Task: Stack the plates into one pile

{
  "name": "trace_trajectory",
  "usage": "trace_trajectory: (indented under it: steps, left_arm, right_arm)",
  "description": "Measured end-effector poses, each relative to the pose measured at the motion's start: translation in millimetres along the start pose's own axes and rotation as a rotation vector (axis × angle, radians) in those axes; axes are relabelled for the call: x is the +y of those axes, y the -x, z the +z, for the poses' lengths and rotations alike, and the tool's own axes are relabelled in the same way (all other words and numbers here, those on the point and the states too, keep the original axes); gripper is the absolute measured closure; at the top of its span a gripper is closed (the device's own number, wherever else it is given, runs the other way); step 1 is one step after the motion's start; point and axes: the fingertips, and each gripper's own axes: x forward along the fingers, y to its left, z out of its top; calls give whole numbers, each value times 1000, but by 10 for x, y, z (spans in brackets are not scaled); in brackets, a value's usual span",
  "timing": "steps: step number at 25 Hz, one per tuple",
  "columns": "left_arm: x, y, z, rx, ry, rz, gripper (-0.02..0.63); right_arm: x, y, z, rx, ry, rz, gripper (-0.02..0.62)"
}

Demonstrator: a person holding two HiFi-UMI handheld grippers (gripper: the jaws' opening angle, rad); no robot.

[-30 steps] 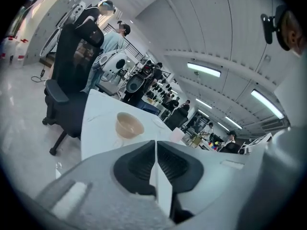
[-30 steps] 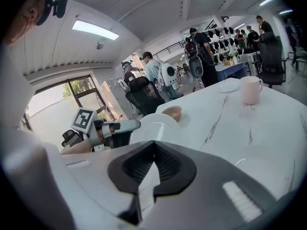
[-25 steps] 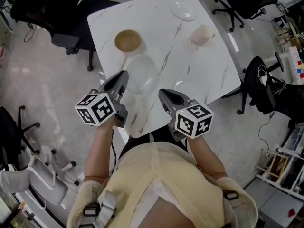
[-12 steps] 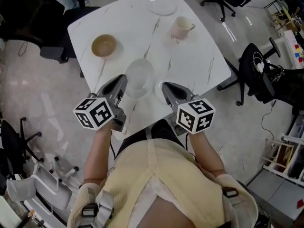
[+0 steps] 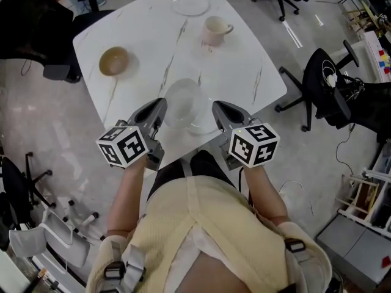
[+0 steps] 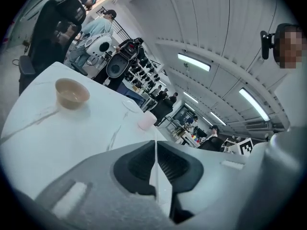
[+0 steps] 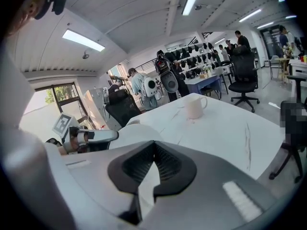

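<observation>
In the head view a clear glass plate [image 5: 183, 99] hangs over the near edge of the white marble table [image 5: 244, 66], between my two grippers. My left gripper [image 5: 160, 104] is shut on its left rim, which shows as a thin pale edge between the pads [image 6: 155, 147]. My right gripper [image 5: 218, 107] is shut beside the plate's right rim, with nothing plainly between its pads [image 7: 153, 150]. The right gripper view shows that plate [image 7: 136, 132] just ahead of the jaws. A second pale plate rim [image 5: 204, 126] peeks out under its right side. Another clear plate [image 5: 190, 5] lies at the far edge.
A brown bowl [image 5: 113, 60] sits on the table's left part and a pale cup [image 5: 214, 30] toward the back. Black office chairs stand at the right [image 5: 333, 87] and the far left [image 5: 36, 23]. The person's body is close against the near table edge.
Both grippers and the clear plate have shifted rightward along the table's near edge, away from the brown bowl. Both jaws look unchanged.
</observation>
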Motion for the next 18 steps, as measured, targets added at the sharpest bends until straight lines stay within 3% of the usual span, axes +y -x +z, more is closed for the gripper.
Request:
trace_trajectory:
  steps: [18]
  left_arm:
    - [-166,-341,-357,47,51,33,595]
  right_arm:
    - [-450,173,-49,1,-52,14,592]
